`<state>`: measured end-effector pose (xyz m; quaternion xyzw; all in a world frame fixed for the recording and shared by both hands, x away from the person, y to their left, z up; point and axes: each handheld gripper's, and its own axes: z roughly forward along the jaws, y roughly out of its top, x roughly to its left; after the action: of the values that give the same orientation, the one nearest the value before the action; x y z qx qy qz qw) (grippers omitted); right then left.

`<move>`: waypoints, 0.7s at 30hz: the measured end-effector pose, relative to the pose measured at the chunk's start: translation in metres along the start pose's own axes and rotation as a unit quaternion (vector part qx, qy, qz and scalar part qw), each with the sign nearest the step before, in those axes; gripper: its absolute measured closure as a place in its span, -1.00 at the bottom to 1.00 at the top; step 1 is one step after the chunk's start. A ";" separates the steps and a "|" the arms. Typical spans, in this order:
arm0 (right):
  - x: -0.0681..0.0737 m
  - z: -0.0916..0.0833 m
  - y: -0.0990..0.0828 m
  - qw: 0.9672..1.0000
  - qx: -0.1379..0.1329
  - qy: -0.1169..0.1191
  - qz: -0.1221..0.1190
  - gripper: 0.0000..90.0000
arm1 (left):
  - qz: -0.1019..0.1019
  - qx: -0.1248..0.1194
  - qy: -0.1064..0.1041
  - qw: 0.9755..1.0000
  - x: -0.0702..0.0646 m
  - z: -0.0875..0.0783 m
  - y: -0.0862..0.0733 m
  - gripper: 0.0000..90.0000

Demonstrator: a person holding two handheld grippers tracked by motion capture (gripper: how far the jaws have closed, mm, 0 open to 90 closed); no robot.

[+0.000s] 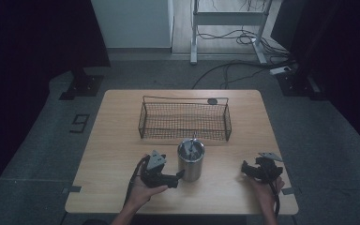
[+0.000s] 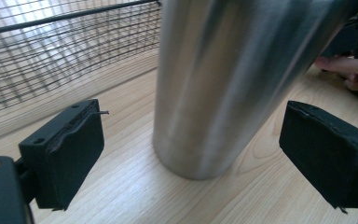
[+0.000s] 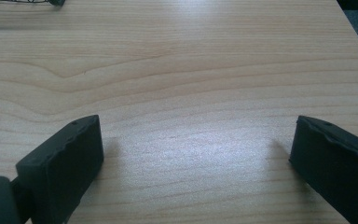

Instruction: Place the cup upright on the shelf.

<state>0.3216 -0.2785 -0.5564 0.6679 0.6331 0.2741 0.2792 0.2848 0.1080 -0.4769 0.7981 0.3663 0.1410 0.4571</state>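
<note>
With both grippers' jaws wide, the left gripper at the steel cup's nine o'clock could perhaps nudge it over.

A light wooden table stands on a grey speckled carpet. The room is dim, brightest at twelve o'clock, where a pale wall panel rises beside a white metal desk frame. Black cables trail across the floor at one o'clock. Dark stands flank the table at ten and two o'clock.
</note>
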 end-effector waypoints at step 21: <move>0.000 -0.001 0.000 1.000 -0.002 -0.002 0.001 -0.91 | 0.008 0.009 -0.015 1.000 -0.010 0.017 0.016 -0.89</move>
<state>0.3208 -0.2788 -0.5563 0.6683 0.6318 0.2744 0.2811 0.2944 0.0855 -0.4714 0.8072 0.3542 0.1296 0.4541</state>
